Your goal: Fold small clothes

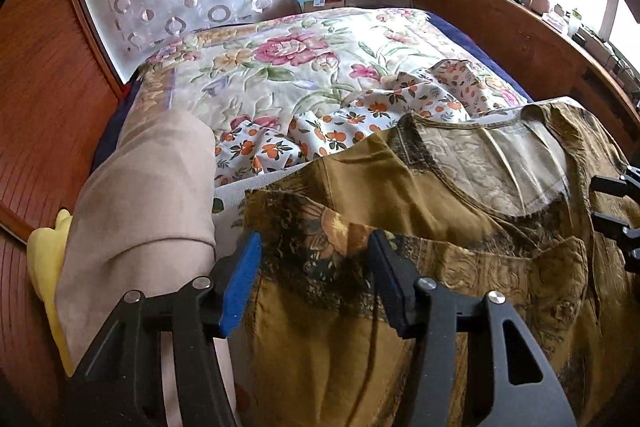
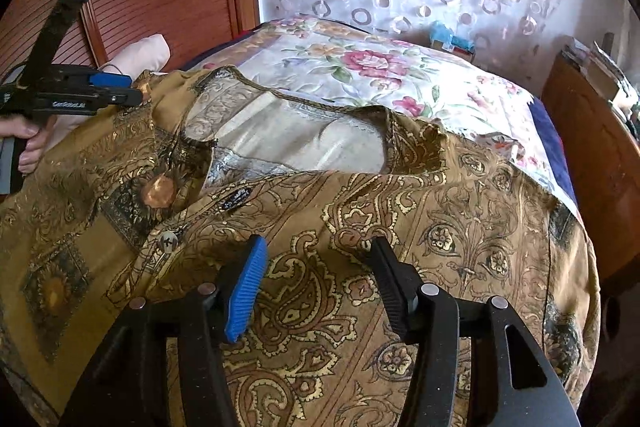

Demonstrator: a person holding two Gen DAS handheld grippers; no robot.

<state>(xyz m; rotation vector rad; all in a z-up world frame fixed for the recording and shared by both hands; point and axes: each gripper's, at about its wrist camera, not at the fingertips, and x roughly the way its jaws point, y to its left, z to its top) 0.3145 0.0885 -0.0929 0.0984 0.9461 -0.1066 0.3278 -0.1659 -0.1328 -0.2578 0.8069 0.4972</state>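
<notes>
1. Fingers of the left gripper [image 1: 316, 279] stand apart, blue pad one side, black the other, with the mustard shirt [image 1: 460, 267] lying under the gap. No pad presses cloth in the left wrist view, so nothing is gripped.
2. Right gripper [image 2: 318, 285] likewise: jaws parted over the paisley front panel, cloth below, not pinched.
3. Mustard shirt lies spread face-up on the floral bedspread [image 1: 280, 67], neckline [image 2: 288, 131] toward the far end of the bed, pale lining showing through the opening. A button [image 2: 167, 241] sits on the placket near the right gripper.
4. Right wrist view shows the left gripper at the shirt's shoulder edge, a hand [image 2: 30, 143] on its handle. Likely reason: each tool takes one side of the garment so it can be folded evenly.
5. An orange-print garment [image 1: 340, 131] lies crumpled beyond the shirt; a beige cloth [image 1: 152, 195] drapes to the left, yellow cloth [image 1: 48, 251] beside it. Probably waiting their turn.
6. Judgement: fold not yet begun; grips come next.
</notes>
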